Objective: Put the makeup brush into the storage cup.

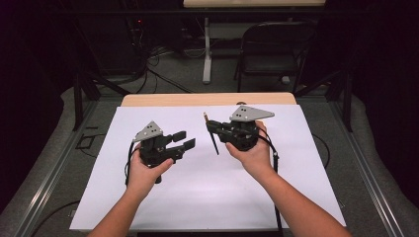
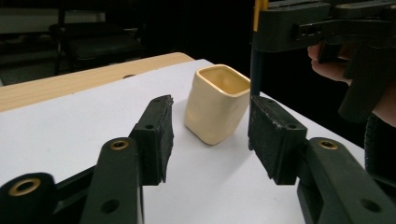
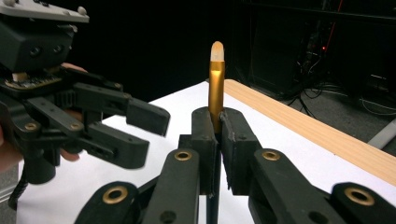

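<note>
- Both my forearms come in from the near edge over the white sheet (image 1: 148,207) covering the table (image 1: 207,99).
- My left gripper (image 1: 184,139) hangs with its jaws partly open and nothing between them; the cream cup (image 2: 215,103) stands just beyond them.
- My right gripper (image 1: 211,127) is clamped on a pencil (image 3: 216,77), gold end up, black shaft slanting down to the sheet.

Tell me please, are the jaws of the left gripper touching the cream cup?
Apart. In the left gripper view, the left gripper has its jaws open, and the cream cup stands on the white sheet beyond them, with bare sheet visible between.
</note>
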`<state>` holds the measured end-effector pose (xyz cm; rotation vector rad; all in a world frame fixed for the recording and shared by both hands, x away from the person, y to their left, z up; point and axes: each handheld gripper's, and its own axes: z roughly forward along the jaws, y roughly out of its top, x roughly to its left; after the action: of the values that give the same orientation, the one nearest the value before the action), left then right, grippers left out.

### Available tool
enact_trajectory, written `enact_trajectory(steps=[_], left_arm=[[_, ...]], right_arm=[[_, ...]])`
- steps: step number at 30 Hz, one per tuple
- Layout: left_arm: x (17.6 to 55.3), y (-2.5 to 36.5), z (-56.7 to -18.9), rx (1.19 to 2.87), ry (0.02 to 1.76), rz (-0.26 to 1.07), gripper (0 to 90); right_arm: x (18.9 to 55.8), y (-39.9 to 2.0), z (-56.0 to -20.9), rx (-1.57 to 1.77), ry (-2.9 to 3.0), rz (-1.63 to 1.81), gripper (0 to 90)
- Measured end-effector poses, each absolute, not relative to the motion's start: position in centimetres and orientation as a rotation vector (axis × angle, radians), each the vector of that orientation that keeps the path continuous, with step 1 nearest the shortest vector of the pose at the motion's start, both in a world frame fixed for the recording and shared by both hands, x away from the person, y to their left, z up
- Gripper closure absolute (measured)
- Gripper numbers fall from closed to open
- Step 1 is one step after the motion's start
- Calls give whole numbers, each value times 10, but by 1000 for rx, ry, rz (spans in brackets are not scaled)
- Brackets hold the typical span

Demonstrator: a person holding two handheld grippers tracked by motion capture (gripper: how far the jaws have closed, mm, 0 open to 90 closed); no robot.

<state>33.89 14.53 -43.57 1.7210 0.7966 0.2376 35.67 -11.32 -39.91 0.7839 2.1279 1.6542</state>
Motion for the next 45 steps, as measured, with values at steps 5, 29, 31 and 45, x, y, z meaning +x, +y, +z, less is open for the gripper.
enact_trajectory(steps=[5,29,31,45], left_arm=[[339,137,-437,1720,782,209,537],[347,112,-449,1656,791,149,666],[347,111,-450,1653,791,156,672],[350,106,-457,1620,812,140,745]], right_arm=[[355,-110,-400,766,2119,1655,841],[358,-103,-400,803,2086,1709,841],[358,-103,-400,803,2086,1709,841],[360,-103,-400,826,2085,1723,841]])
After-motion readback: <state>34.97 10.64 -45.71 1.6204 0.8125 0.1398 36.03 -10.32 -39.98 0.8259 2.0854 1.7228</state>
